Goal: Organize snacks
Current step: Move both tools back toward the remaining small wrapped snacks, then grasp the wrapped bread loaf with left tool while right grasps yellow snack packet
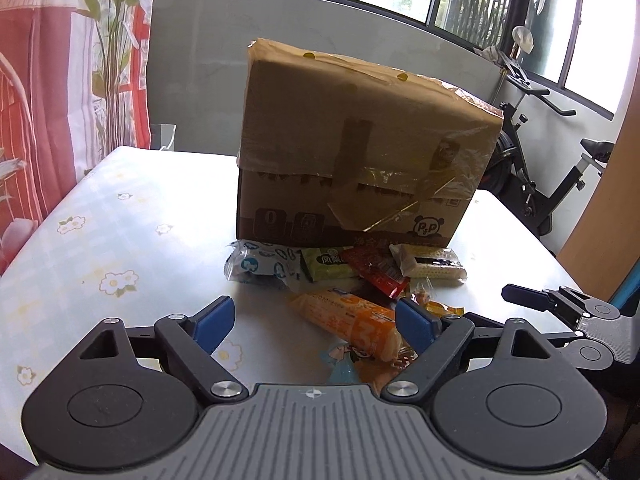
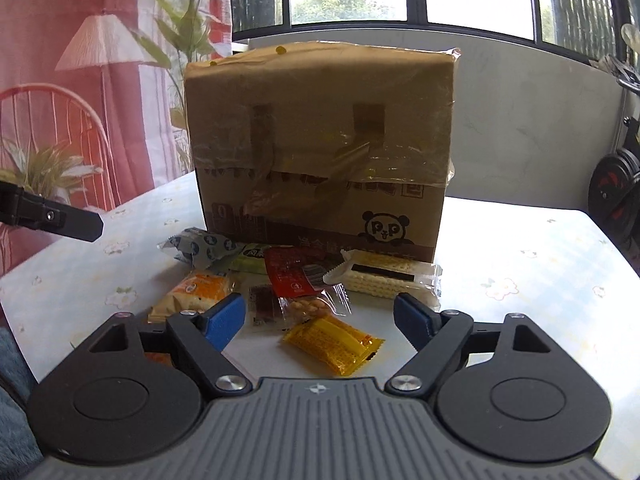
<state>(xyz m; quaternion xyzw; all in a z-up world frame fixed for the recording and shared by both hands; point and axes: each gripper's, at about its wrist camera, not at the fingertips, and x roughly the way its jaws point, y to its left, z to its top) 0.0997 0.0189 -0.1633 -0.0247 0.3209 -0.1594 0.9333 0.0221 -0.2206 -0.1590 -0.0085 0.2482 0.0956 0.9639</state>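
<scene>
yellow packet [image 2: 333,345] clear from right wrist only

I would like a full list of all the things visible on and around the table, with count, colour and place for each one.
cardboard box: one, brown, taped, middle of table
table: one, pale floral cloth
blue-white packet: one, left, before box
green packet: one, beside it
red packet: one, centre of pile
cream wafer packet: one, right, before box
orange packet: one, front left
yellow packet: one, nearest
exercise bike: one, black, behind table, right
left gripper: black, blue pads, open
right gripper: same, open
</scene>
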